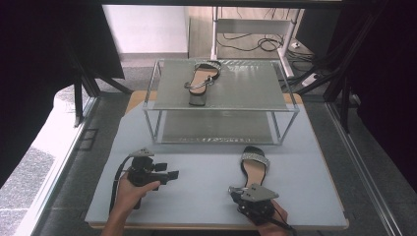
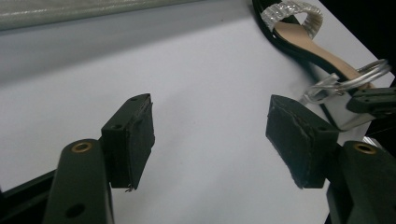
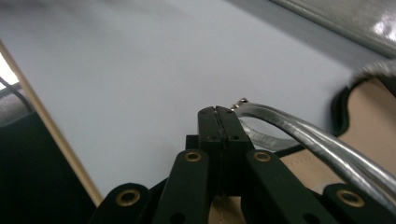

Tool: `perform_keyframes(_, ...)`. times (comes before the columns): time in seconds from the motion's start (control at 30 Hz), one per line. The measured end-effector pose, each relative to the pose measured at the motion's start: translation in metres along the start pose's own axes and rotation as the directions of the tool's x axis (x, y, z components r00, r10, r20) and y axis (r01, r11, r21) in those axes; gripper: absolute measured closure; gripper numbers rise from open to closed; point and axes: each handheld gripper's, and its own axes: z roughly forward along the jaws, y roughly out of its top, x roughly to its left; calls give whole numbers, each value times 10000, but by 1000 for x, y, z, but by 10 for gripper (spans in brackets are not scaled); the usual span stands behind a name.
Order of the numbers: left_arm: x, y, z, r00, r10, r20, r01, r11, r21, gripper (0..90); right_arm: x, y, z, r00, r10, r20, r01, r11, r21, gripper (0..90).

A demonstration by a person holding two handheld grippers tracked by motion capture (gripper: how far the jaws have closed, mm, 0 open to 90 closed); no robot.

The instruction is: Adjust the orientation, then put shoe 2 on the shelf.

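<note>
A black sandal [image 1: 254, 167] with a glittery toe band and tan insole lies on the grey table mat, right of centre. My right gripper [image 1: 233, 191] is at its heel end, shut on the sandal's silver ankle strap [image 3: 299, 135]; the jaws meet at the tip [image 3: 218, 112]. The left gripper view shows that strap [image 2: 369, 74] lifted off the sandal [image 2: 317, 49]. A matching sandal [image 1: 201, 78] rests on top of the metal rack [image 1: 246, 88]. My left gripper [image 1: 172, 175] hovers over the mat at the left, open [image 2: 210, 140] and holding nothing, pointing toward the near sandal.
The two-tier rack takes up the far half of the mat; its lower shelf [image 1: 216, 128] is bare. The mat's wooden front edge [image 3: 56, 140] runs just left of my right gripper. Cables and stand legs [image 1: 265, 42] lie on the floor behind.
</note>
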Motion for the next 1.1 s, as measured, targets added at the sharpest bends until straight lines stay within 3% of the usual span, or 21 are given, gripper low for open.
perform_keyframes(0.1, 2, -3, -1, 10000, -69, -29, 69, 10000, 34, 328, -6, -10, -12, 9997, 222, -80, -222, 9998, -21, 897)
perform_keyframes(0.3, 2, -5, -3, 10000, -76, -47, 76, 10000, 40, 326, -26, -28, -35, 9974, 676, 228, -675, 9977, -65, 890)
perform_keyframes(0.6, 3, -7, -4, 9999, -122, -47, 122, 9999, 15, 326, -58, -47, -56, 9845, 1702, 434, -1686, 9849, -384, 857)
perform_keyframes(0.7, 3, -7, -5, 9999, -135, -67, 135, 9999, 18, 325, -56, -45, -57, 9865, 1551, 527, -1528, 9873, -439, 802)
perform_keyframes(0.83, 5, -8, -6, 9996, -263, 89, 263, 9997, -27, 325, -57, -37, -72, 9880, 1341, 763, -1260, 9868, -1016, 696)
perform_keyframes(0.9, 4, -8, -6, 9996, -261, 56, 262, 9996, -45, 325, -59, -36, -79, 9895, 1368, 473, -1302, 9840, -1218, 636)
perform_keyframes(1.0, 3, -8, -8, 9997, -229, 45, 230, 9997, -94, 325, -61, -34, -86, 9902, 1254, 608, -1194, 9884, -942, 575)
perform_keyframes(1.1, 3, -9, -9, 9998, -194, -55, 193, 9997, -116, 324, -64, -32, -94, 9911, 1254, 441, -1207, 9881, -952, 530)
